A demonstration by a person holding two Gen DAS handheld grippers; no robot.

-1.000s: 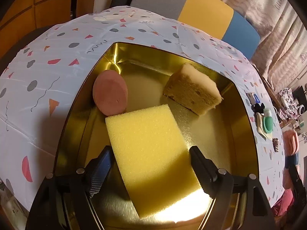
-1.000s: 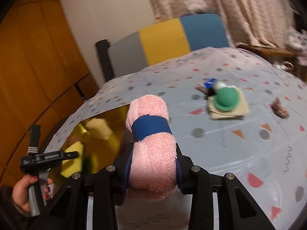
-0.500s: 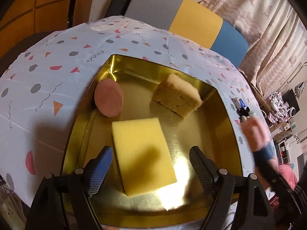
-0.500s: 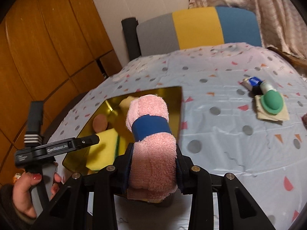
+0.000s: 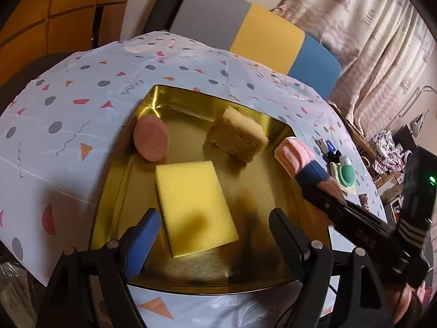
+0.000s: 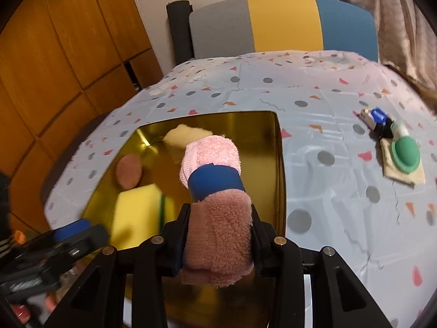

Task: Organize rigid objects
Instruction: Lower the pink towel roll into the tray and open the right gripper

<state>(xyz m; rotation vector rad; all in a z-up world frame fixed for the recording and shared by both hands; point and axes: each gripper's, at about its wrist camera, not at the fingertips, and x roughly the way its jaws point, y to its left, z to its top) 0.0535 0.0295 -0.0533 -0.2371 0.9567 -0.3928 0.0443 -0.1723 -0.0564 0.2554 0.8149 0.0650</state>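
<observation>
Gold tray [image 5: 308, 216] holds our yellow sponge [image 5: 194, 207], pink disc [image 5: 150, 142], tan sponge [image 5: 237, 139] | right claw [image 6: 218, 232] grips rolled pink towel [image 6: 215, 191] over the tray, jaws easing apart | left claw [image 5: 213, 235] wide, empty | green-capped clutter [image 6: 404, 158] beside the tray remains

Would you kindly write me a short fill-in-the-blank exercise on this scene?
1. The right gripper holds a rolled pink ____.
2. The band around the roll is ____.
3. The yellow sponge lies inside the ____ tray.
4. The left gripper holds ____.

Missing words: towel; blue; gold; nothing
</observation>
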